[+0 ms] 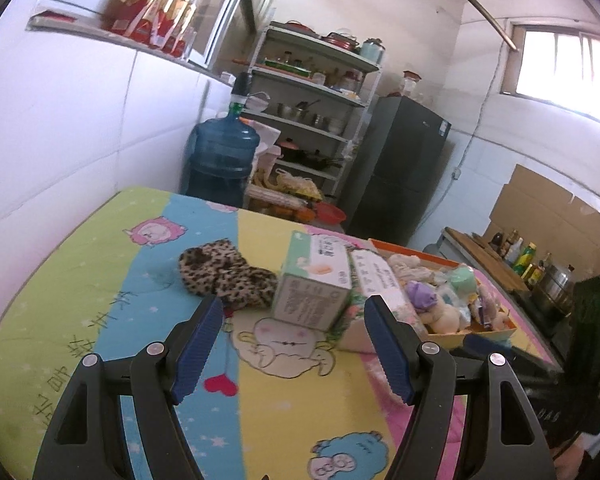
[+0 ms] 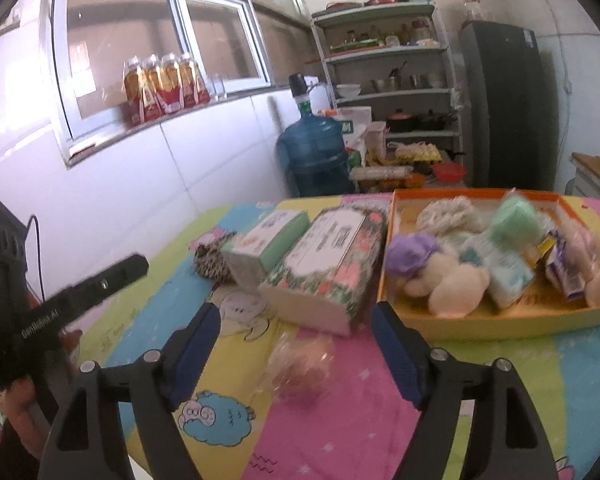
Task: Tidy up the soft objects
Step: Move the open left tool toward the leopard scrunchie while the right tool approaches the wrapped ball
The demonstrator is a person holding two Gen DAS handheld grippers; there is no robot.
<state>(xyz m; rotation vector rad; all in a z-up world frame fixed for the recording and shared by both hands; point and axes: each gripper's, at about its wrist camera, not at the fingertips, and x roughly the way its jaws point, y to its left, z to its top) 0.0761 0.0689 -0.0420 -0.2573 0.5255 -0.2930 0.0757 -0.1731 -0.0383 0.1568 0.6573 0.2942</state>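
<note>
My left gripper [image 1: 293, 303] stands open over the cartoon-print table cover [image 1: 100, 288], empty, pointing at a green tissue box [image 1: 312, 284]. Left of that box lies a leopard-print soft piece [image 1: 224, 276]; right of it is a floral tissue box [image 1: 376, 280]. My right gripper [image 2: 296, 312] is open. A blurred pinkish soft thing in clear wrap [image 2: 300, 364] lies between its fingers, and the pads do not touch it. An orange tray [image 2: 500, 326] at the right holds a white plush with a purple cap [image 2: 432, 276], a green soft block [image 2: 516, 216] and tissue packs [image 2: 504, 268].
A white tiled wall runs along the table's left side. Beyond the far edge stand a blue water jug [image 1: 220, 152], a metal shelf rack [image 1: 316, 92] and a dark fridge [image 1: 400, 168]. A counter with bottles [image 1: 524, 256] is at the right. The left gripper's black finger [image 2: 112, 280] shows at left.
</note>
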